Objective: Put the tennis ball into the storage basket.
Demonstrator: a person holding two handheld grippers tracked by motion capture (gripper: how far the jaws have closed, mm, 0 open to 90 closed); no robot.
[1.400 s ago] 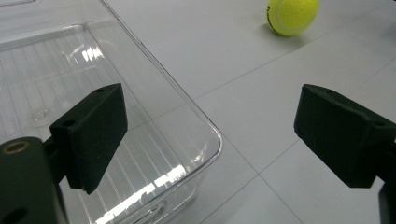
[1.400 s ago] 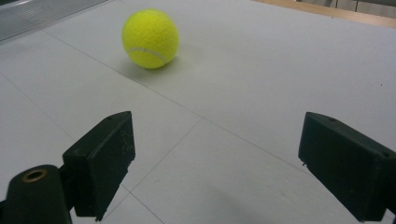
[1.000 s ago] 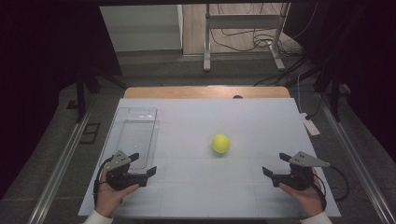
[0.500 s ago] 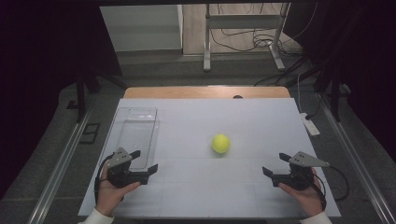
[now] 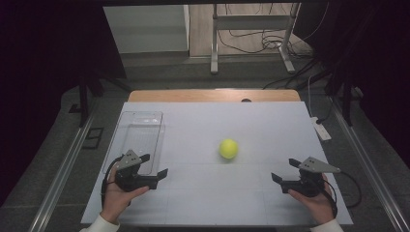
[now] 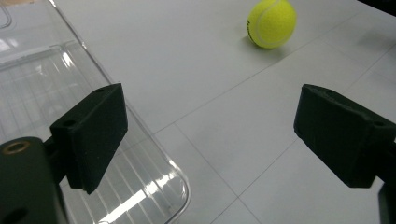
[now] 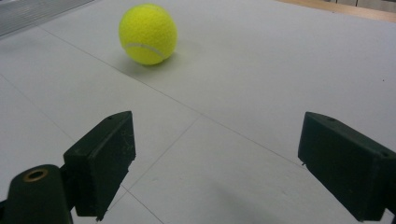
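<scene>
Grippers sit low at the near edge of the table, one in each hand. The left gripper (image 5: 153,165) has its black jaws spread wide with nothing between them, just beside the near end of a clear plastic tray (image 5: 126,126); the right gripper (image 5: 285,170), at the near right, also has its jaws apart and empty. Both point inward toward a tennis ball (image 5: 228,148) that rests alone on the table near its middle, well apart from either gripper and to the right of the tray. The ball is bright yellow-green, round and fuzzy, with a pale curved seam visible in the right gripper view (image 7: 147,33). The tray is a transparent rectangle with rounded corners and a ribbed floor. The jaw pads are blocky and matte. A smooth white sheet (image 5: 270,121) with faint grid lines covers the tabletop; a wooden edge (image 5: 212,95) shows at the far side. Beyond lie a grey floor, cables and a metal stand (image 5: 251,29) in a dark room.
</scene>
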